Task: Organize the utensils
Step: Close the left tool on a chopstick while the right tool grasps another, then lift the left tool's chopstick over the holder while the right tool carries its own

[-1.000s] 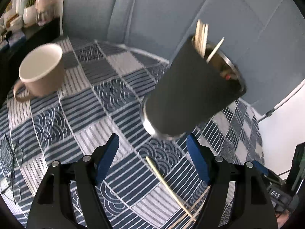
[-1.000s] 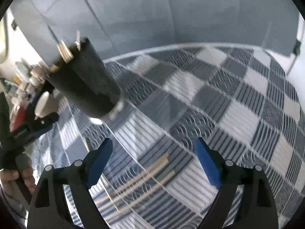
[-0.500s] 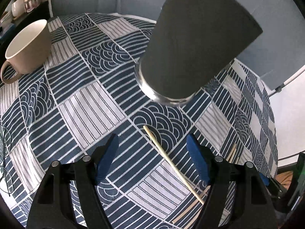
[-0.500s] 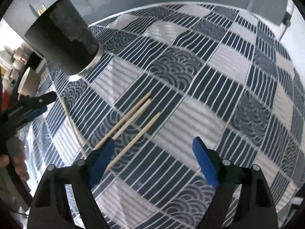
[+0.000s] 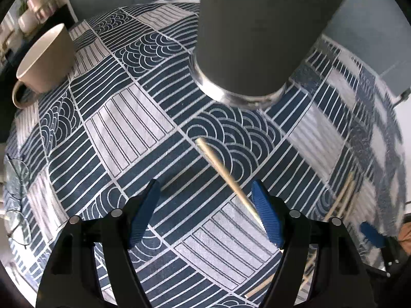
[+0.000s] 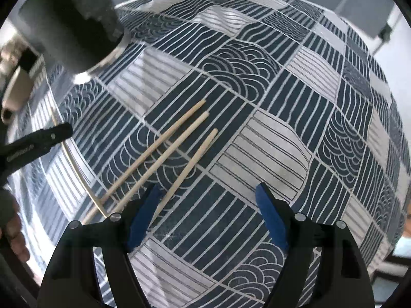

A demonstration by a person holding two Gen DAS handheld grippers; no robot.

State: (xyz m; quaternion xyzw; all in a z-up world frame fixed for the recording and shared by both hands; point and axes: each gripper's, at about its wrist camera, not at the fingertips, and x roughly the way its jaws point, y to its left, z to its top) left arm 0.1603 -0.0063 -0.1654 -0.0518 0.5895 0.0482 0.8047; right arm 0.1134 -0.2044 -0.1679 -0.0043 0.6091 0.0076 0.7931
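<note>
A black tumbler [image 5: 257, 38] stands on the patterned tablecloth [image 5: 123, 133], its rim out of frame. In the left wrist view one wooden chopstick [image 5: 226, 174] lies on the cloth, its near end passing just inside the right finger. My left gripper [image 5: 205, 187] hovers over it, open, gripping nothing. In the right wrist view three chopsticks [image 6: 164, 151] lie side by side, and the black tumbler [image 6: 72, 20] is at top left. My right gripper [image 6: 208, 190] hangs above them with its jaws closing. The nearest stick's thin end lies under its left finger, and the pads touch nothing.
A beige mug [image 5: 46, 59] stands at the far left of the cloth and eyeglasses [image 5: 15, 192] lie at its left edge. The left gripper's finger [image 6: 36, 143] and a hand [image 6: 12, 231] show at the right view's left side. A grey wall rises behind the table.
Both grippers have sunk toward the cloth and tipped further downward, so the tumbler has slid up the frames and the chopsticks look larger. The right jaws have narrowed a little.
</note>
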